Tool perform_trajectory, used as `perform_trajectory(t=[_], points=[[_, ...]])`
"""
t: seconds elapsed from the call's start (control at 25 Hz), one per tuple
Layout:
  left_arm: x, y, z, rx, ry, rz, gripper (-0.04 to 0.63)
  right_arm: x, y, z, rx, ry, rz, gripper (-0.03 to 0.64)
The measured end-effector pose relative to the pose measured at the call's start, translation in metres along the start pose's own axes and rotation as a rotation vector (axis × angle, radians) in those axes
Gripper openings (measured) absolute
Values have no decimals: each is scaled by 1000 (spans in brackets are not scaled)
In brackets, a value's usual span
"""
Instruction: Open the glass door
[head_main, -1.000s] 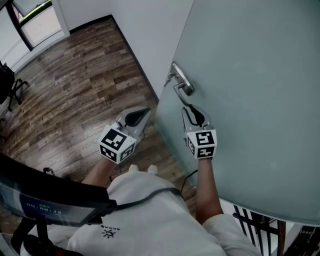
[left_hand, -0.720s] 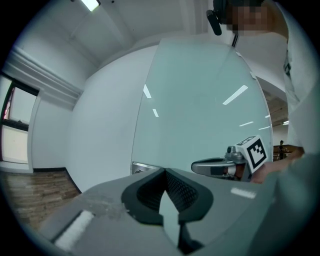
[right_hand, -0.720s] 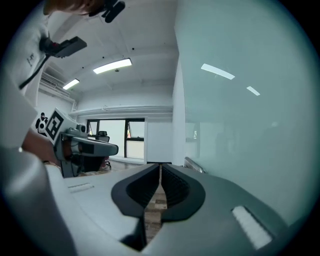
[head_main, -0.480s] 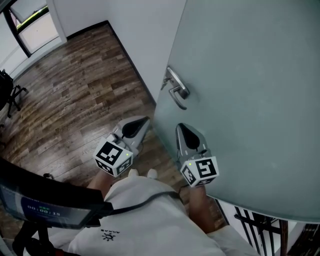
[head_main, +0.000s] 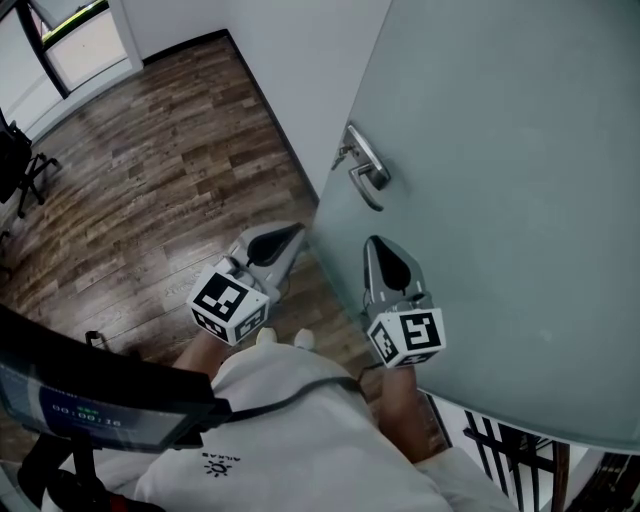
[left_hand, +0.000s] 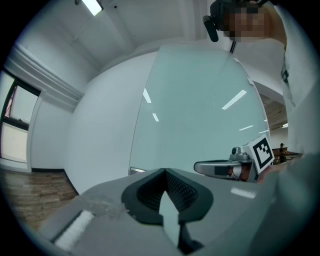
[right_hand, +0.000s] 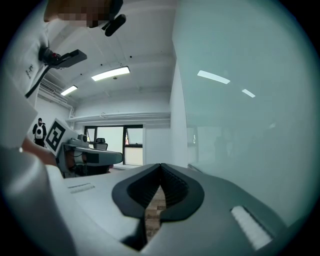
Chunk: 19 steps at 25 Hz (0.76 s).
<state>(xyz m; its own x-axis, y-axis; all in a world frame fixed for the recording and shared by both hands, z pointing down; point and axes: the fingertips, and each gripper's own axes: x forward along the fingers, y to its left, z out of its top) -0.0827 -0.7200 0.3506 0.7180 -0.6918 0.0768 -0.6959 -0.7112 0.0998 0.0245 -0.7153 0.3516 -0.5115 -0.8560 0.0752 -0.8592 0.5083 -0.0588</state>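
Hanging apart from the lever handle (head_main: 368, 168) of the frosted glass door (head_main: 500, 200), the right hand-held gripper (head_main: 380, 250) had just closed on nothing; the left hand-held gripper (head_main: 285, 238), likewise shut and empty, sat beside the door's edge.

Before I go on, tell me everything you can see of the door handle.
The door handle is a silvery, polished-looking metal lever on a mount close to the free edge of the frosted glass door. Its bar lies along the door face and ends in a curved-back tip. A small metal part shows at the door edge beside it. Nothing touches it: the right gripper, whose jaws have just closed on nothing, sits below it, apart.
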Motion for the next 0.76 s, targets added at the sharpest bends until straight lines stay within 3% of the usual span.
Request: perform_trajectory(t=[0.76], points=[[-4, 2, -3, 8, 3, 0, 5, 3, 4, 1, -1, -5, 8, 8]])
